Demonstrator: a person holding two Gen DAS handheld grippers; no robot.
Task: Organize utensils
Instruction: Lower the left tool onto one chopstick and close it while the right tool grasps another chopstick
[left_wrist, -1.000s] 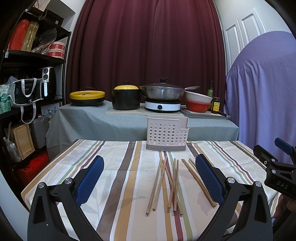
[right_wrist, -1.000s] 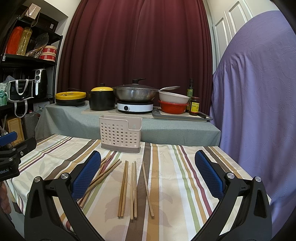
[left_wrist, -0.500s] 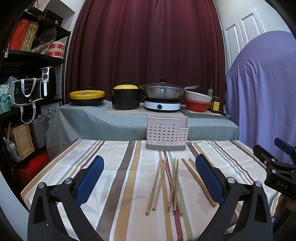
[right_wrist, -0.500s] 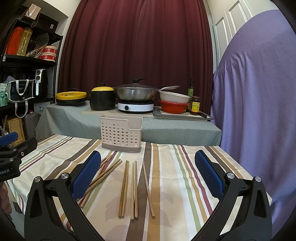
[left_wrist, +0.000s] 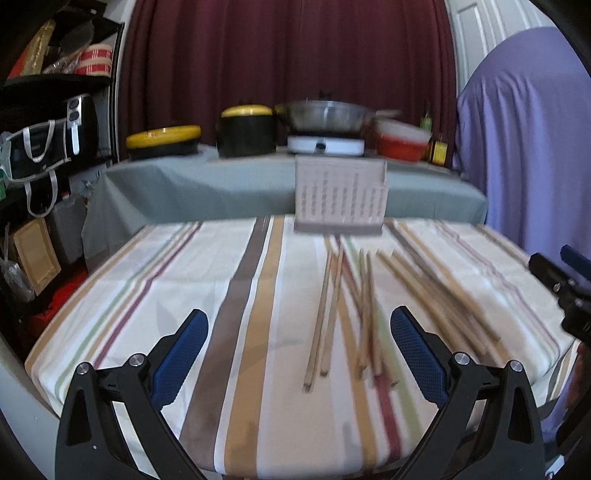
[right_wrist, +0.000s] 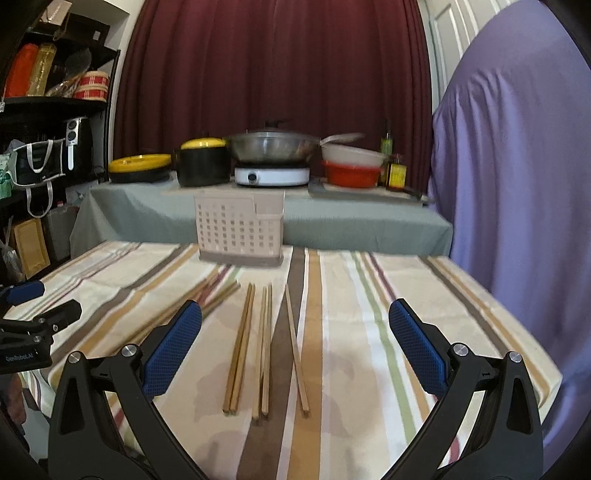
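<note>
Several wooden chopsticks (left_wrist: 325, 314) lie loose on the striped tablecloth (left_wrist: 147, 280), pointing toward a white perforated utensil holder (left_wrist: 340, 195) at the table's far edge. They also show in the right wrist view (right_wrist: 242, 343), with the holder (right_wrist: 240, 230) behind them. My left gripper (left_wrist: 297, 350) is open and empty above the near part of the table, the chopsticks between and beyond its blue pads. My right gripper (right_wrist: 295, 341) is open and empty over the chopsticks' near ends.
A grey-covered counter (right_wrist: 332, 218) behind the table carries a black pot (right_wrist: 201, 162), a wok on a burner (right_wrist: 273, 147), bowls (right_wrist: 352, 166) and bottles. A black shelf (left_wrist: 44, 122) stands at the left. A purple-draped shape (right_wrist: 517, 184) stands at the right.
Both grippers have risen and tilted down toward the table, so the chopsticks and holder sit higher in view and blur. Both stay open and nothing on the table has moved.
</note>
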